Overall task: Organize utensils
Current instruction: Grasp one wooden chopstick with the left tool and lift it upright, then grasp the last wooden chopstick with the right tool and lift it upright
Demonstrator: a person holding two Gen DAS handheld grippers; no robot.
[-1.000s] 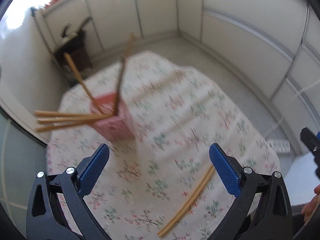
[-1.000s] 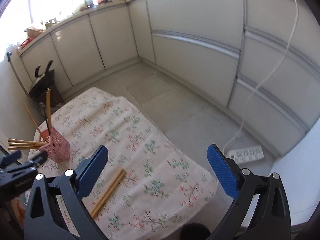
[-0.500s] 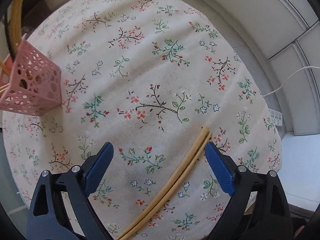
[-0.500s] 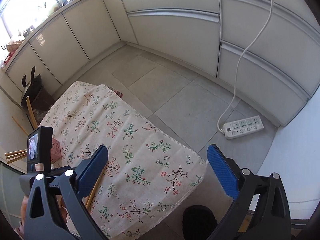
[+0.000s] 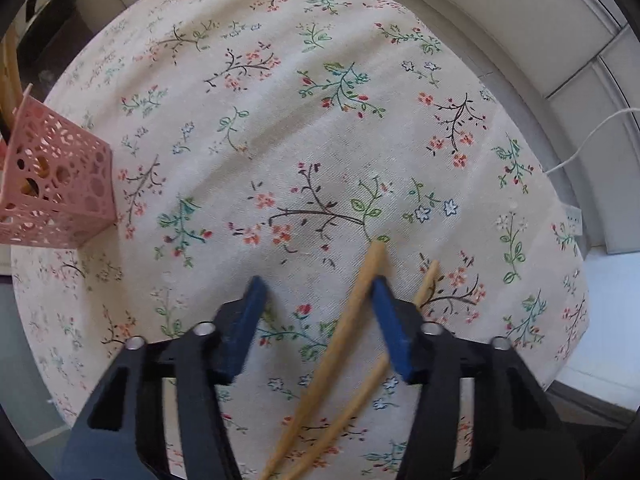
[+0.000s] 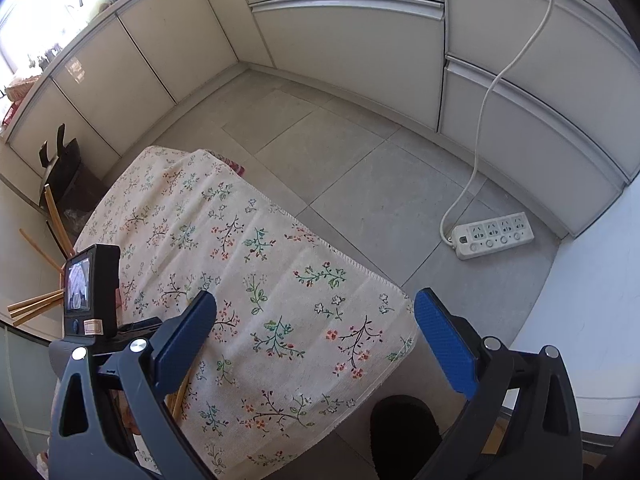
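Observation:
Two wooden chopsticks lie on the floral tablecloth. My left gripper is low over them, jaws half closed: one chopstick runs between the fingers against the right pad, the other passes behind that pad. The jaws do not clamp anything. A pink perforated holder with several chopsticks stands at the left edge; its sticks also show in the right wrist view. My right gripper is open and empty, raised above the table's near right corner.
The left gripper's camera unit sits left in the right wrist view. A white power strip and its cord lie on the tiled floor. A dark bin stands beyond the table's far end. White cabinets line the walls.
My left gripper has dropped from high above the table down onto the two chopsticks, and its jaws have narrowed around one. The right gripper has tilted down a little and stays open.

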